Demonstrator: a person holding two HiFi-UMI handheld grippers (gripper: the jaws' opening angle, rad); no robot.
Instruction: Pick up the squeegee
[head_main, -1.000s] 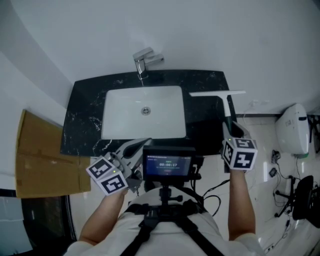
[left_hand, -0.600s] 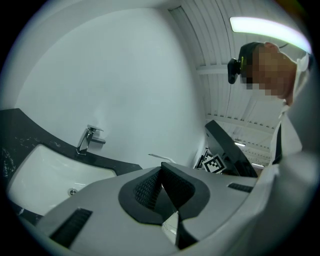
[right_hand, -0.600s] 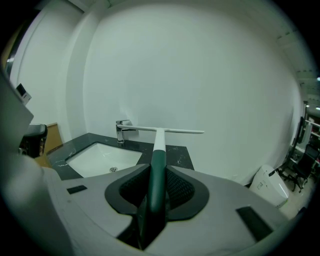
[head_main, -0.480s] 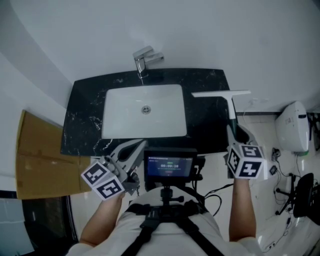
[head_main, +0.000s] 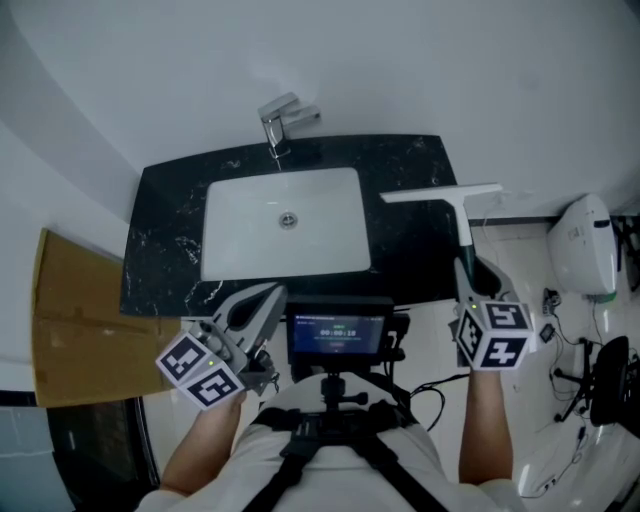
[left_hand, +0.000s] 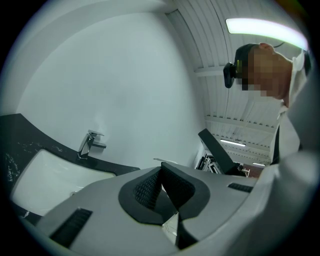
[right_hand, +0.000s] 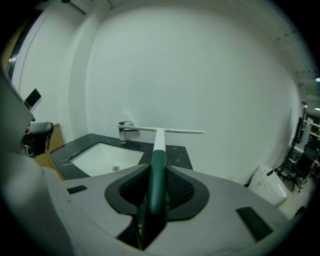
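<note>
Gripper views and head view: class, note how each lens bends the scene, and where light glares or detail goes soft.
Left gripper view: heavy fisheye, black corners, ceiling light blown out. Right gripper view: same fisheye, even light, squeegee handle crisp. Head view: milder bend, countertop edges bowed.

— What did the squeegee (head_main: 464, 228) look like?
— It had a dark green handle, a white neck and a long, thin white blade bar across the top, like a T.
— How was it posed?
— The handle pointed to 6 o'clock and the blade end to 12, with the bar running 9 to 3. The right gripper (right_hand: 156, 186) had its jaws closed on the green handle.
— And where was it?
— At 3 o'clock of the basin (head_main: 285, 235), over the dark counter's (head_main: 170, 230) right end.
</note>
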